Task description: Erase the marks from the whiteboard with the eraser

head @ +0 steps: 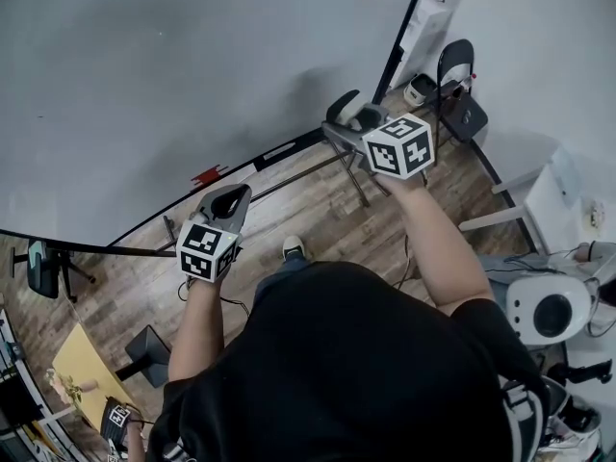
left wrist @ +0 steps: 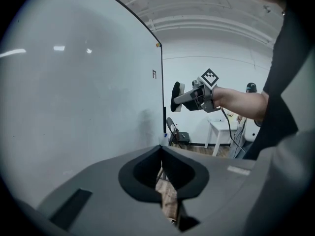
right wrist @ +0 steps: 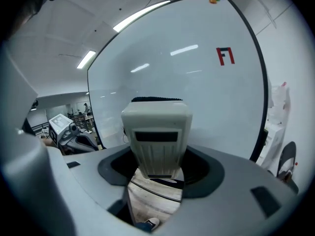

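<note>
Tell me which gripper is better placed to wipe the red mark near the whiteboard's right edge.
Right. The right gripper holds the eraser facing the whiteboard, with the red mark on its side. The left gripper has its jaws shut on nothing.

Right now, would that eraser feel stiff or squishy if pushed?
Probably stiff: the eraser has a ribbed, hard-looking pale shell. Likely light: the right hand-held gripper holds it by one end. Its dark top edge may be softer felt.

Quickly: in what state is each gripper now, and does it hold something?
Left gripper: shut, with nothing between its jaws.
Right gripper: shut on the eraser.
</note>
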{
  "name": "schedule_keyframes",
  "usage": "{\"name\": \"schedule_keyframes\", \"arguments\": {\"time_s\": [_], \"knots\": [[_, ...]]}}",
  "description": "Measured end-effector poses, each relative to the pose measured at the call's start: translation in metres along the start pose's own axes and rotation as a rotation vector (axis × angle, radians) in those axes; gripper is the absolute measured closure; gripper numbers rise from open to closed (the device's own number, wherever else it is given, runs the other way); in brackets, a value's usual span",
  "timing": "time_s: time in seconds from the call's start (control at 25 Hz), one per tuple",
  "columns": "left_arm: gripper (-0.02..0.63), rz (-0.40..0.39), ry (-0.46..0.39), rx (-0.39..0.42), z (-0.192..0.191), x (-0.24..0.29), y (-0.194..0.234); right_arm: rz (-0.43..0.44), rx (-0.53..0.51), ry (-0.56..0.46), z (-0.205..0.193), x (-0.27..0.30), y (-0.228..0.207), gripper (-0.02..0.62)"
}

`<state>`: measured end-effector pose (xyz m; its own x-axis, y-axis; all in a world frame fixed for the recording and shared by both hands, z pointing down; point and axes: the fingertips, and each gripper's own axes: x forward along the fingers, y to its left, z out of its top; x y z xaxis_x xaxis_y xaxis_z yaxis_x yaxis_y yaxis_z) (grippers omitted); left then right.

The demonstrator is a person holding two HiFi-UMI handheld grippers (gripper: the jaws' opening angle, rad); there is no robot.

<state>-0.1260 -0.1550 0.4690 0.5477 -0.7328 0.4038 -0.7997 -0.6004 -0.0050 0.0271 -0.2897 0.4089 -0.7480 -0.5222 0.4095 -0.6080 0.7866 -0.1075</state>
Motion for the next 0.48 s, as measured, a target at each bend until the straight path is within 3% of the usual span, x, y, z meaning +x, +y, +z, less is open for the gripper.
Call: {"name": "schedule_keyframes", "arguments": {"time_s": [0.48], "knots": [[0.592, -0.029, -0.016, 0.045, 0.01, -0.014, -0.032, -0.037, -0.002, -0.103, 0.008, -0.075, 0.022, 0.346]]}}
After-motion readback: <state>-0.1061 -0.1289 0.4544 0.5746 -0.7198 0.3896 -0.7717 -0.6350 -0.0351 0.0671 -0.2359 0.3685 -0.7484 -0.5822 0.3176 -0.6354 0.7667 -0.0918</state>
